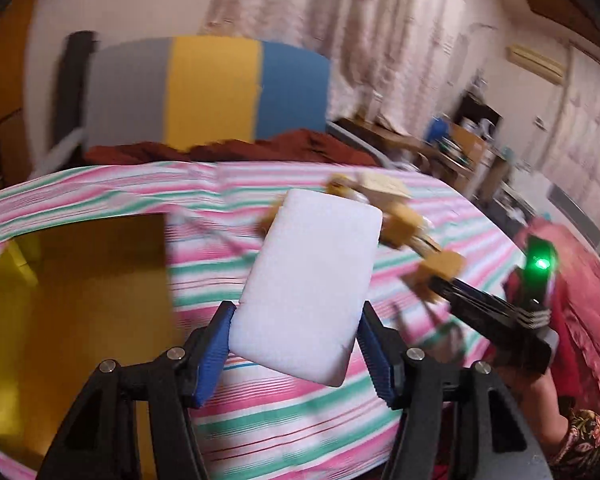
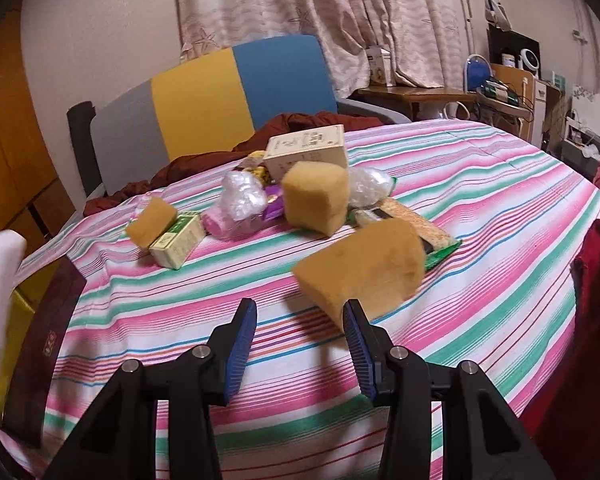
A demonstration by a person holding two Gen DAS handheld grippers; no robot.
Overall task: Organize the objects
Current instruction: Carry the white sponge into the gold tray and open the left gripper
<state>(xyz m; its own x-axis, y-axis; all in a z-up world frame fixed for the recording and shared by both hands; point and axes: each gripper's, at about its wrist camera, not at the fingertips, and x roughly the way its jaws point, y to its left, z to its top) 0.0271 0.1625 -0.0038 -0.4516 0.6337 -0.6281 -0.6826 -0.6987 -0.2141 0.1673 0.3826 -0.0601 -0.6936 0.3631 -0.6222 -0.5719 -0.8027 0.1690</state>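
My left gripper [image 1: 296,312] is shut on a white foam block [image 1: 312,288], its blue pads pressing the block's lower sides; the block stands up above the striped bed sheet [image 1: 284,408]. The same block shows blurred at the left edge of the right wrist view [image 2: 0,272]. My right gripper [image 2: 300,306] is open over the sheet [image 2: 500,240] with nothing between its fingers. A yellow sponge [image 2: 360,276] lies just beyond its right fingertip. Farther back is a pile: two more sponges [image 2: 316,198] [image 2: 152,222], a cream box [image 2: 306,150], a green-and-white box [image 2: 178,240] and crumpled plastic bags [image 2: 240,196].
A yellow open box [image 1: 80,300] stands off the bed's left edge, with a dark maroon flap [image 2: 48,340] beside it. A grey, yellow and blue headboard [image 2: 220,96] and a rust blanket [image 2: 204,160] lie behind the pile. A person's red clothing [image 2: 596,320] is at right.
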